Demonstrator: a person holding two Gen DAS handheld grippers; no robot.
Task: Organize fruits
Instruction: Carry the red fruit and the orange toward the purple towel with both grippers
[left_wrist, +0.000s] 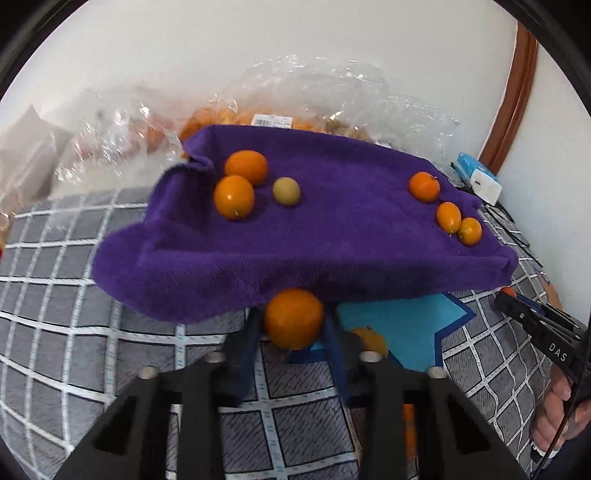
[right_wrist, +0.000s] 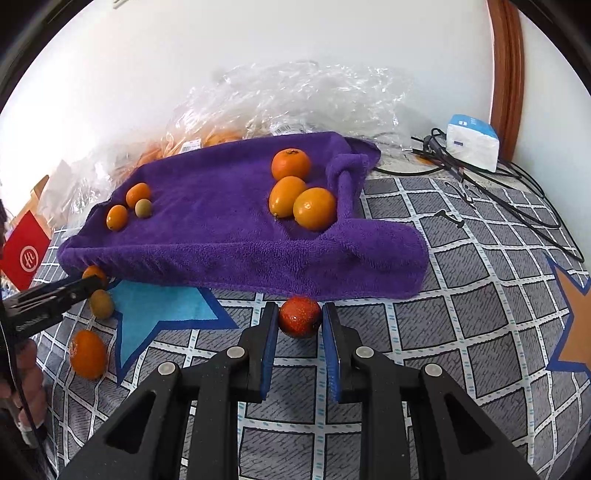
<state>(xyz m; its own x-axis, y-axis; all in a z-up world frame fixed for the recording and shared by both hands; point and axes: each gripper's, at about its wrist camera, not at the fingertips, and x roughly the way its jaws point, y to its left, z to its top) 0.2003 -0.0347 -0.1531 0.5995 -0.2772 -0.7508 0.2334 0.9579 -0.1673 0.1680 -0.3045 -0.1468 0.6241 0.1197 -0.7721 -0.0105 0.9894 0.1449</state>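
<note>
A purple towel (left_wrist: 314, 236) lies on the checked bedspread and carries two groups of orange fruits (left_wrist: 234, 196) and one greenish fruit (left_wrist: 286, 190). My left gripper (left_wrist: 293, 325) is shut on an orange fruit (left_wrist: 293, 318) just below the towel's near edge. In the right wrist view, my right gripper (right_wrist: 300, 317) has its blue pads on both sides of a red-orange fruit (right_wrist: 299, 316) at the towel's (right_wrist: 240, 229) front edge. The left gripper (right_wrist: 55, 299) also shows there at the left.
Loose fruits (right_wrist: 88, 353) lie on the bedspread (right_wrist: 480, 295) near a blue star patch (right_wrist: 162, 306). Crumpled clear plastic bags (right_wrist: 295, 96) with more fruit sit behind the towel by the wall. A white box (right_wrist: 471, 142), black cables (right_wrist: 517, 184) and a red box (right_wrist: 24, 251) lie around.
</note>
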